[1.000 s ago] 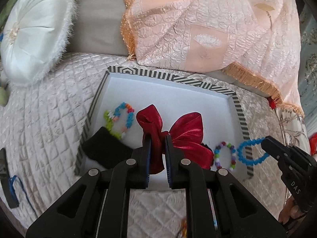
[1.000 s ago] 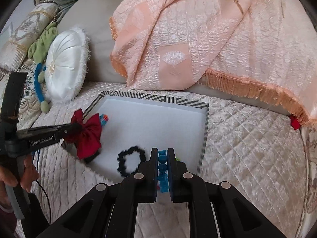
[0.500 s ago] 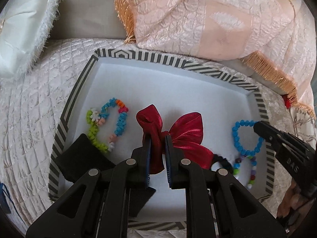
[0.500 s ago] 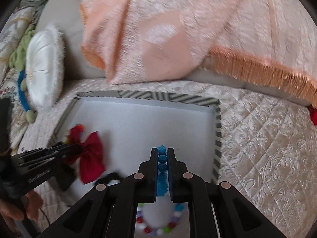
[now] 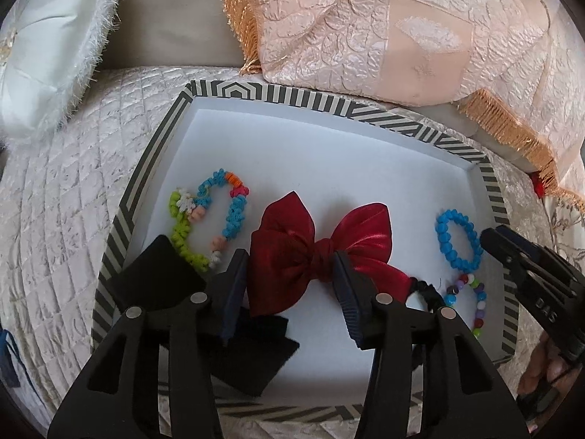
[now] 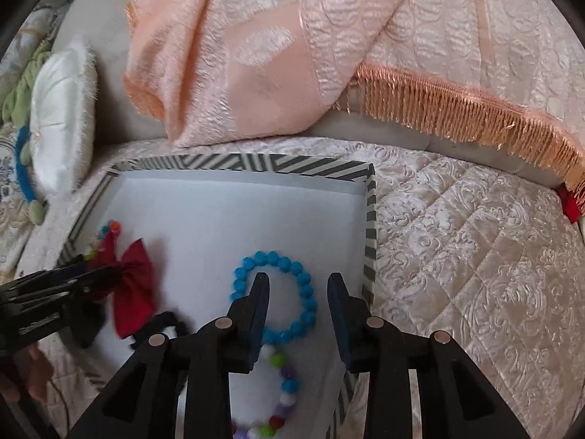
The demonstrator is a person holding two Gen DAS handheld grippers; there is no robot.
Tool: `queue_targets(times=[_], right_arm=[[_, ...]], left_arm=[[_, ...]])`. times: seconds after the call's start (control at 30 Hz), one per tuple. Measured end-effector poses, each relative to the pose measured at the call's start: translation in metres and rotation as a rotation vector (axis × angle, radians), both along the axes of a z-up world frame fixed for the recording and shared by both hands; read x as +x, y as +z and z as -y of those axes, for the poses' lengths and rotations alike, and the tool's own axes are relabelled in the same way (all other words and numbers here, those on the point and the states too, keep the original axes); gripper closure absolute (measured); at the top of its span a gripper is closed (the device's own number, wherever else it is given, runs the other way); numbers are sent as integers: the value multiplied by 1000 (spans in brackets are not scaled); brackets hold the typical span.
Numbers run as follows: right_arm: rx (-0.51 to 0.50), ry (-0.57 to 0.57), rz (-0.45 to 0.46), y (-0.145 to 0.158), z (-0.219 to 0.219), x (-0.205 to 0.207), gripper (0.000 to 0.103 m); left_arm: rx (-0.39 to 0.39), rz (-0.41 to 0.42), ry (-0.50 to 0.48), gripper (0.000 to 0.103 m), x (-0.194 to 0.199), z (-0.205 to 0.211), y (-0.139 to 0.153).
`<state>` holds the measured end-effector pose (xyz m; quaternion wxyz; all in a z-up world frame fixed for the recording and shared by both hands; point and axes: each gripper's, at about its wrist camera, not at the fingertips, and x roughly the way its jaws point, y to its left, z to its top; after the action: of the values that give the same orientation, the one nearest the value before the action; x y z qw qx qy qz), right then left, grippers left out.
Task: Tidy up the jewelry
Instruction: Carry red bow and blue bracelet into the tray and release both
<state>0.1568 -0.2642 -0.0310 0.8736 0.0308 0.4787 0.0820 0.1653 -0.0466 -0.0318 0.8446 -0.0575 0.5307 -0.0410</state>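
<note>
The left gripper (image 5: 289, 274) has jaws well apart; they have just been opening, and the red bow (image 5: 318, 252) lies between them on the tray floor. The right-side pad sits v. close to the bow's knot, the left-side pad just beside its left wing, but they don't pinch it anymore, so I judge the bow as released. The right gripper (image 6: 298, 285) has also just been opening. The blue bead bracelet (image 6: 278, 300) lies flat on the white floor; the left-side finger stands inside the ring, the other one outside it, and no pad presses on the beads. So it is also let go.

Outward from there, inside the striped tray (image 5: 234, 91): a crochet bracelet (image 5: 208, 216) in blue, green and orange lies left of the bow, a dark felt piece (image 5: 161, 278) is in the near left corner, partly under the left gripper, a black ring-shaped item (image 5: 427, 292) peeks from behind the bow's right side, and a multicolour bead bracelet (image 5: 471, 303) lies just below the blue one, near the right wall. The tray rests on a quilted cover (image 6: 475, 256).

Progress, as I judge: six items are already in the tray, two of them freshly put down. What is left: lift both grippers away w/o dragging anything, esp. the finger inside the blue ring. If more jewelry waits outside the tray, I can't tell.
</note>
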Motion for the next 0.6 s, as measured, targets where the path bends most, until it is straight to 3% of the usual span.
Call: queue_targets(times=[0.13,0.23,0.6], right_arm=[[5,17,7,12,1,-21,72],[-5,12,5,23,2,-39,72],[9,-12,29,53,-6,-94,67]], left_arm=[[9,16,-3,53,-12,0,8],[11,36,-2,42,-23,0,16],[42,93,-21,41,-68,9,43]])
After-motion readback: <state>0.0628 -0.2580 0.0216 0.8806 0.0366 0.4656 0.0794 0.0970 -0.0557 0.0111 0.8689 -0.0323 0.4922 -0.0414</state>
